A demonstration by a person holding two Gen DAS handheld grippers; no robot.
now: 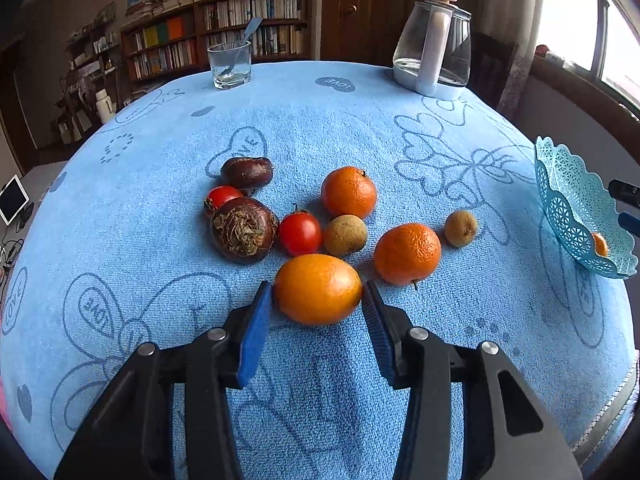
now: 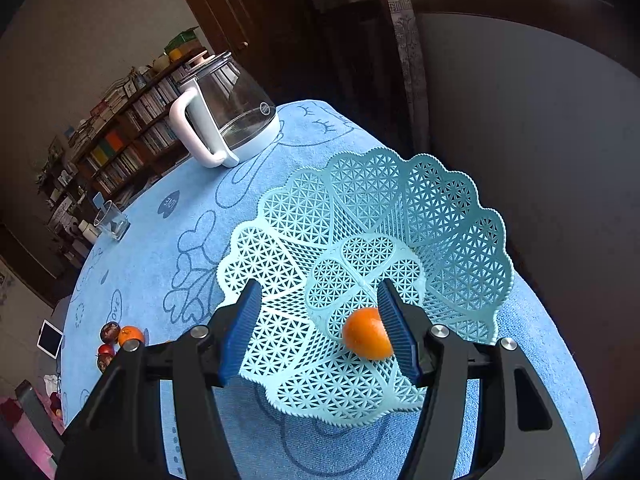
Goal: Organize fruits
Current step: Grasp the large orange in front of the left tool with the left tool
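Orange fruit (image 1: 318,289) beside tomato (image 1: 300,233), longan (image 1: 345,235)

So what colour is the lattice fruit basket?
Light turquoise basket, clearest in the right wrist view.

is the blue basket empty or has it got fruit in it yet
Not empty. One small orange fruit lies inside the lattice basket; the other fruits are out on the tablecloth.

— The blue tablecloth (image 1: 360,112) is looking like nubbly, matt terry cloth, and the basket (image 2: 452,216) like pierced, faintly shiny plastic

— The kettle (image 1: 436,40) is showing clear, glossy glass; the water chestnut (image 1: 244,228) is looking dark, with a rough crown
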